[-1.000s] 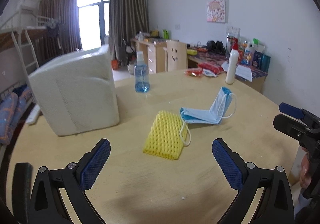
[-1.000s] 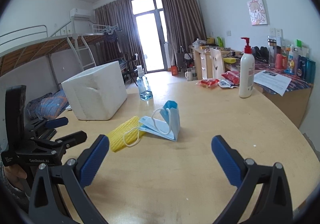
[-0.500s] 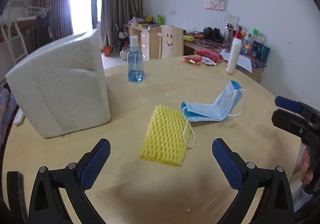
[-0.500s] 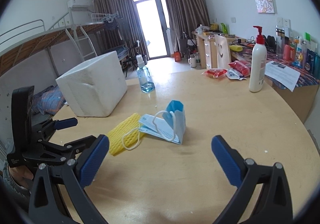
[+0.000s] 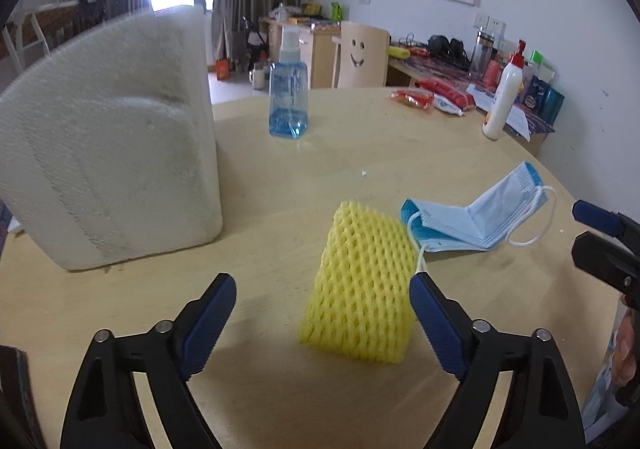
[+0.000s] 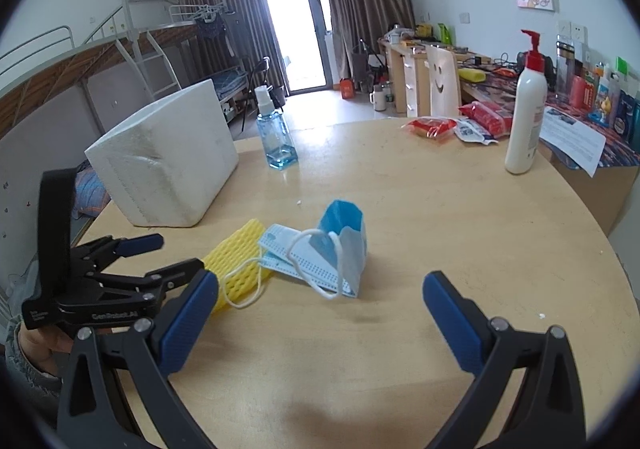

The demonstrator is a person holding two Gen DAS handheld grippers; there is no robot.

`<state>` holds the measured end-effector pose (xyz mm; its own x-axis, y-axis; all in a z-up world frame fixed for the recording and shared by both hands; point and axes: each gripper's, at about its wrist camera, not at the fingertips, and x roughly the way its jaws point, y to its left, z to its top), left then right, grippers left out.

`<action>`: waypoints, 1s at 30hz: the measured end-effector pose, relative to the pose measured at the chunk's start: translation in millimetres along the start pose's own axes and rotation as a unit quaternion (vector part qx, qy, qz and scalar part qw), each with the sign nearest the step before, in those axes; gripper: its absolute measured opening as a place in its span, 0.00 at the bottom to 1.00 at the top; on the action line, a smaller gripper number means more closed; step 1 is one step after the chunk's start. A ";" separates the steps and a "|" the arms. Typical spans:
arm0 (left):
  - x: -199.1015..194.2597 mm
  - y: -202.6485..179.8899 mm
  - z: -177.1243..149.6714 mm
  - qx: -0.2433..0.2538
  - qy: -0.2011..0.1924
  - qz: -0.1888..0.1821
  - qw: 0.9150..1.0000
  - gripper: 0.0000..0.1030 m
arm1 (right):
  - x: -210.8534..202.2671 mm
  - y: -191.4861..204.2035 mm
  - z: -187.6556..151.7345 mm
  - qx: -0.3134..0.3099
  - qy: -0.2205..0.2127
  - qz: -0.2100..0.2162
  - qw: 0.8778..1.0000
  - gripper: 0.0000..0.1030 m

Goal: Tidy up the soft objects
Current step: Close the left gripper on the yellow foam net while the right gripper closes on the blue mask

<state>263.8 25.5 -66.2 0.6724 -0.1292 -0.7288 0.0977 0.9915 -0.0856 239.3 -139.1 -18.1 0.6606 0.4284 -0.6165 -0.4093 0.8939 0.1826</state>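
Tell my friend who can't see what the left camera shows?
An open left gripper reaches toward a yellow foam net on a round wooden table. A blue mask lies just right of it, a white foam box stands left.

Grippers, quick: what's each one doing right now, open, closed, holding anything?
Left gripper: open, holding nothing; the yellow foam net lies between its fingers, not clamped.
Right gripper: open, holding nothing; the blue face mask lies just ahead.
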 end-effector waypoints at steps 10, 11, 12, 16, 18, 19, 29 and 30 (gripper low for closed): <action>13.2 1.8 -2.7 0.005 0.032 -0.025 0.999 0.57 | 19.8 -3.7 5.5 0.004 0.022 -0.002 1.000 1.00; 14.8 2.4 -3.1 0.004 0.036 -0.022 0.999 0.52 | 22.3 -3.9 5.6 0.004 0.025 0.000 1.000 1.00; 15.6 2.4 -3.7 0.004 0.038 -0.025 0.999 0.50 | 24.0 -4.5 6.3 0.006 0.027 0.001 1.000 1.00; 17.2 1.5 -4.5 0.008 0.041 -0.038 0.998 0.47 | 31.0 -3.1 6.4 0.004 0.042 0.001 0.999 1.00; 16.8 -1.3 -5.0 0.015 0.039 -0.036 0.998 0.47 | 33.7 -2.0 6.0 -0.001 0.047 0.002 0.999 0.98; 16.3 -3.2 -5.8 0.019 0.038 -0.035 0.998 0.43 | 35.2 -2.1 5.3 -0.002 0.049 0.000 0.999 0.98; 14.1 -10.4 -9.3 0.045 0.020 -0.045 0.998 0.22 | 46.4 -5.5 -0.7 0.000 0.074 -0.017 0.997 0.71; 14.1 -10.0 -8.7 0.044 0.018 -0.047 0.998 0.21 | 46.6 -6.0 -1.2 0.001 0.073 -0.018 0.997 0.71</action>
<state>265.9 13.8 -81.5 0.6306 -0.2187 -0.7446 0.2233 0.9700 -0.0958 271.9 -124.6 -48.9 0.5758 0.3718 -0.7282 -0.3856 0.9088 0.1590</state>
